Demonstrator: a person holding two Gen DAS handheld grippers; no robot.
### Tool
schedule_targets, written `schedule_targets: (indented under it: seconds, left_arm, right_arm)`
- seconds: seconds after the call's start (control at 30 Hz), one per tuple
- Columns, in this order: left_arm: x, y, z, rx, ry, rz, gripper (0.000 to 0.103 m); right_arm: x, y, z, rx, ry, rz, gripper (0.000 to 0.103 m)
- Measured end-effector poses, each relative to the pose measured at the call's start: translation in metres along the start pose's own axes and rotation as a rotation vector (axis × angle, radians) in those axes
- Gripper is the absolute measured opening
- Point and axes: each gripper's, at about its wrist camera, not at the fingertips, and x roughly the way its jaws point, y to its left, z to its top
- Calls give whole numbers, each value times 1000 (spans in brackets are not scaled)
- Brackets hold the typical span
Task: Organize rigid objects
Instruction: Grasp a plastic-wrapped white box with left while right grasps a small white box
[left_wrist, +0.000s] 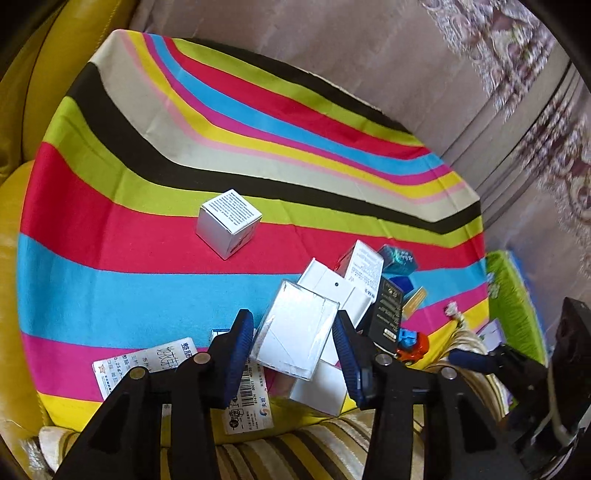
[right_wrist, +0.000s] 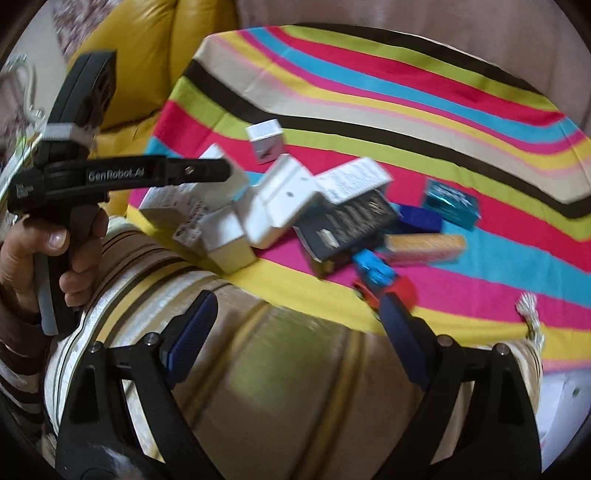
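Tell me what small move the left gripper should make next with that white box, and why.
Probably lift it a little, straight up. The left gripper has its fingers against both sides of the white box, which lies tilted on top of other boxes. Raising it first should free it from the pile without dragging its neighbours across the striped cloth.

My cloth (left_wrist: 147, 236) runs in bands of red, sky blue, lime, yellow, pink, black and pale grey. The box (left_wrist: 295, 328) between my left pads (left_wrist: 240, 354) is silvery white; those pads are dark blue on black arms. The cube (left_wrist: 229, 221) is silver-white with fine black print. Further right lie a black carton (right_wrist: 347, 221) with pale lettering, a shiny teal box (right_wrist: 450, 203) and a blue-and-red toy (right_wrist: 380, 277). The cushion (right_wrist: 277, 369) below is striped gold, cream and brown. The sofa (right_wrist: 140, 44) is mustard yellow.
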Motion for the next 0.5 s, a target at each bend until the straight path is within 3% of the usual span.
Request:
schedule_targets:
  seconds: [0.33, 0.5]
  left_arm:
    - [-8, 12, -2, -72, -63, -94, 46]
    - [-10, 18, -3, -105, -84, -119, 46]
  right_arm:
    - [35, 38, 24, -107, 39, 15, 88]
    - [51, 47, 33, -144, 70, 21, 80]
